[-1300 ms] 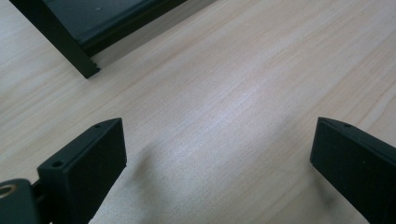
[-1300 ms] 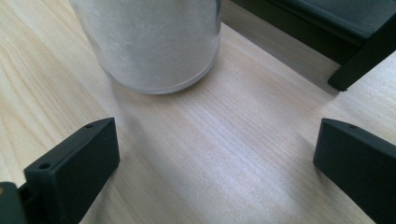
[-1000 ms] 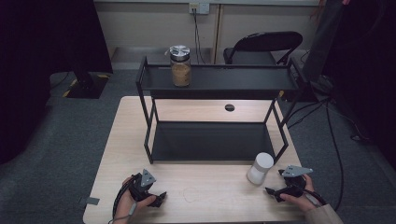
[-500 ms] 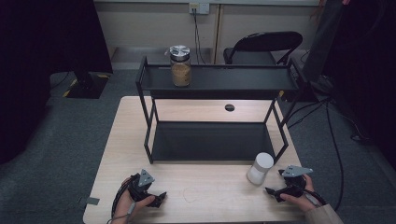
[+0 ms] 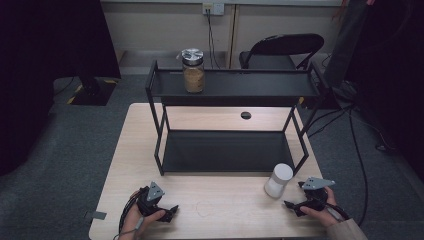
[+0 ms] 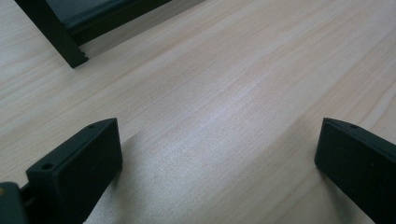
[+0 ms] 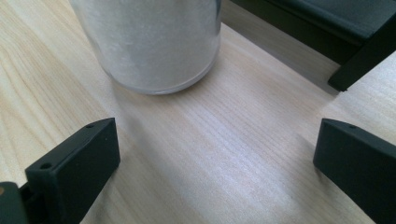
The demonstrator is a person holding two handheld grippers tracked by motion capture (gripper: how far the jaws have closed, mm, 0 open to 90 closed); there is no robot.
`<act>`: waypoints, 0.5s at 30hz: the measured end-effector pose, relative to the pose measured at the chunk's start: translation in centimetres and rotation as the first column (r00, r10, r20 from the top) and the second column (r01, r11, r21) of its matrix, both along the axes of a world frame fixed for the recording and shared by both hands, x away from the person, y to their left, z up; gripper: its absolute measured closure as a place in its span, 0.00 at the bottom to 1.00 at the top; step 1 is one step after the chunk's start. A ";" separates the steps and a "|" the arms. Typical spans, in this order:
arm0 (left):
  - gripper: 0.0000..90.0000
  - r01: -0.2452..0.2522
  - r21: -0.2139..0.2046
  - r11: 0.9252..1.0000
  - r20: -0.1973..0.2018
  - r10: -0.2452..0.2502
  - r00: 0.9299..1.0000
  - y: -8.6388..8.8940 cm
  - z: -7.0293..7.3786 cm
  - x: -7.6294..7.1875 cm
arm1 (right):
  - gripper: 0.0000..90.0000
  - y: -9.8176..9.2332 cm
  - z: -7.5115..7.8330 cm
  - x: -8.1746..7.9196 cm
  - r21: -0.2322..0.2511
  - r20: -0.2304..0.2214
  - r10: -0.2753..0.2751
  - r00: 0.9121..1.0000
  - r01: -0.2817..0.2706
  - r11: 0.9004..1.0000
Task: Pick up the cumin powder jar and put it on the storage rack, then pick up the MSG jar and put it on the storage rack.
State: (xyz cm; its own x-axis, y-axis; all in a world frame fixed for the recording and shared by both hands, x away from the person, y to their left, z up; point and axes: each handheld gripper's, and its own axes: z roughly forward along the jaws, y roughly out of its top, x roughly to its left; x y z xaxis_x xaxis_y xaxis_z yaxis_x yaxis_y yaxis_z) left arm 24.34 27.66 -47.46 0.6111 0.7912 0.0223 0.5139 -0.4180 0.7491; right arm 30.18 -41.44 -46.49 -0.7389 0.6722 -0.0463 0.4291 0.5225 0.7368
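Left gripper (image 5: 167,214): held low over the near left part of the table, jaws spread wide with nothing between them; in the left gripper view (image 6: 217,154) bare wood lies between the two black jaws. The jaws have just been opening.
Table (image 5: 220,215): pale wood, with a small dark round hole near its far edge.
Rack (image 5: 230,150): black metal, two shelves, standing across the middle of the table; one foot shows at the top left of the left gripper view (image 6: 56,37).
Brown jar (image 5: 193,70): upright on the left part of the rack's top shelf, metal lid on, filled with something tan.
White jar (image 5: 278,181): upright on the table just in front of the rack's near right leg, close to the right gripper and apart from it; in the right gripper view (image 7: 149,42) it stands just beyond the jaws, left of centre.
Right gripper (image 5: 295,197): held low at the near right edge of the table, jaws spread wide and pointing toward the white jar, gripping nothing (image 7: 215,154).
Chair (image 5: 285,50): black, folding, on the floor behind the table.
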 end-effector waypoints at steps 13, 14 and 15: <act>0.00 0.000 0.000 1.000 0.000 0.000 1.000 0.0 0.0 0.0 | 0.00 -0.1 0.0 0.1 0.002 -0.002 0.003 1.000 -0.003 1.000; 0.00 0.000 0.000 1.000 0.000 0.000 1.000 0.0 0.0 0.0 | 0.00 -0.1 0.0 0.1 0.002 -0.002 0.003 1.000 -0.003 1.000; 0.00 0.000 0.000 1.000 0.000 0.000 1.000 0.0 0.0 0.0 | 0.00 -0.1 0.0 0.1 0.002 -0.002 0.003 1.000 -0.003 1.000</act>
